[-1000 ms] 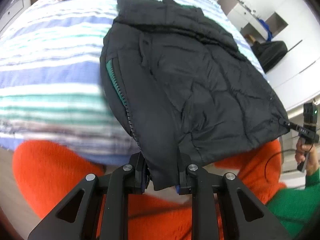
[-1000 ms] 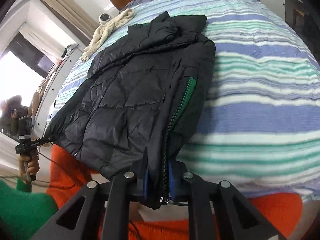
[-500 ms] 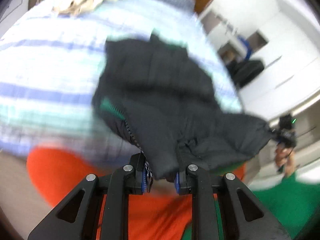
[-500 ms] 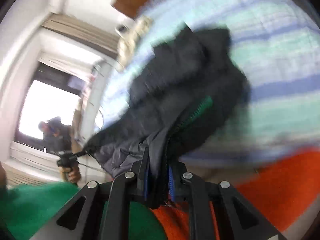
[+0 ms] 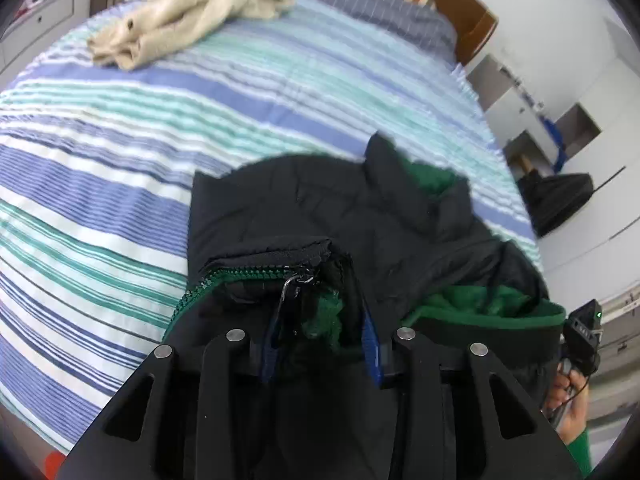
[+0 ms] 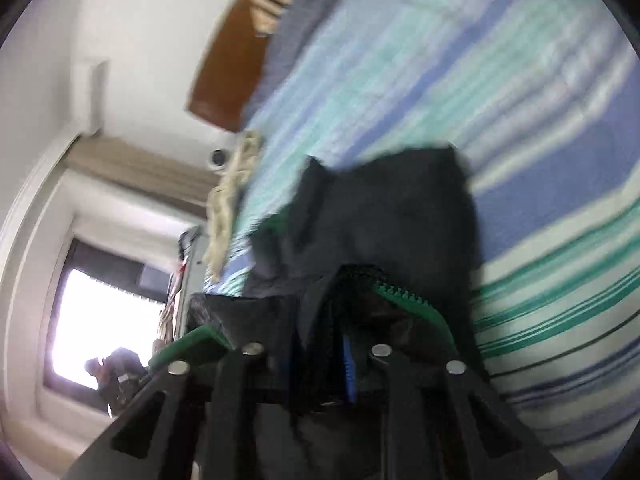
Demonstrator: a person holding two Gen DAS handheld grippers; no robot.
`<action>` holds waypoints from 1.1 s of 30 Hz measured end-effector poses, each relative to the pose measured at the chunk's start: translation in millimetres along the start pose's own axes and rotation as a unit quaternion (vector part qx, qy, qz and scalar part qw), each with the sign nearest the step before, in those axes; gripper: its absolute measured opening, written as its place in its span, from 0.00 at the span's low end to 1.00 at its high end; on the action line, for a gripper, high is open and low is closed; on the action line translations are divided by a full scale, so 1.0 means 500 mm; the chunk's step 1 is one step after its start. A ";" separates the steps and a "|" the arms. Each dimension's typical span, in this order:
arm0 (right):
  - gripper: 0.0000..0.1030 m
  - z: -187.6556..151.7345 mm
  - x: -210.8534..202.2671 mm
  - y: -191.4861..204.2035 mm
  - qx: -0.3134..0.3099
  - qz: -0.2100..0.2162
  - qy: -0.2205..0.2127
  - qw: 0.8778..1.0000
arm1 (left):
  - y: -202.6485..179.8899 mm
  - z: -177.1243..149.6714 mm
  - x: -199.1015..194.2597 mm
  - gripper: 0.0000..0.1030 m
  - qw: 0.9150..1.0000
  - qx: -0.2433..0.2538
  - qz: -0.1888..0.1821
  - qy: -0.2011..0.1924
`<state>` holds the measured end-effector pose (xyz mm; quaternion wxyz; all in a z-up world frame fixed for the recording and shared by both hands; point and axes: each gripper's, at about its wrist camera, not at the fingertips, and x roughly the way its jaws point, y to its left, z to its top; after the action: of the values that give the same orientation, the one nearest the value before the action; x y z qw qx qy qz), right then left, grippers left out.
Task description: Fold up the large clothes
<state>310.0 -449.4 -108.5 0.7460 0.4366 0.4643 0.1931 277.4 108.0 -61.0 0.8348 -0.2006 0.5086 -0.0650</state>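
A black puffer jacket [image 5: 340, 216] with green lining and a green zipper lies on the striped bed [image 5: 160, 128], its bottom hem lifted and carried over the upper part. My left gripper [image 5: 320, 354] is shut on the jacket's hem by the zipper end. My right gripper [image 6: 320, 368] is shut on the other hem corner of the jacket [image 6: 392, 216]; that view is blurred and tilted. The right gripper also shows at the right edge of the left wrist view [image 5: 582, 332]. The green lining [image 5: 488, 304] faces up between the two grippers.
A cream garment [image 5: 188, 12] lies bunched at the far end of the bed near the wooden headboard [image 5: 468, 12]. White cabinets [image 5: 560, 120] and a dark bag [image 5: 560, 196] stand to the right of the bed. A window [image 6: 104, 320] is on the other side.
Both grippers have lifted the jacket's hem off the bed's near edge and carried it forward over the jacket, so the green lining now shows. The orange surface below has left the view.
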 end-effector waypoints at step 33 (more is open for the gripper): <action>0.14 0.080 0.009 0.314 -0.378 -0.269 -0.131 0.876 | -0.068 0.107 -0.027 0.17 0.977 0.098 0.102 -0.157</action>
<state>364.9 -379.8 27.2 0.9314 0.0011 0.3534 0.0870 321.0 95.7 -14.6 0.9222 -0.0725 0.3798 0.0033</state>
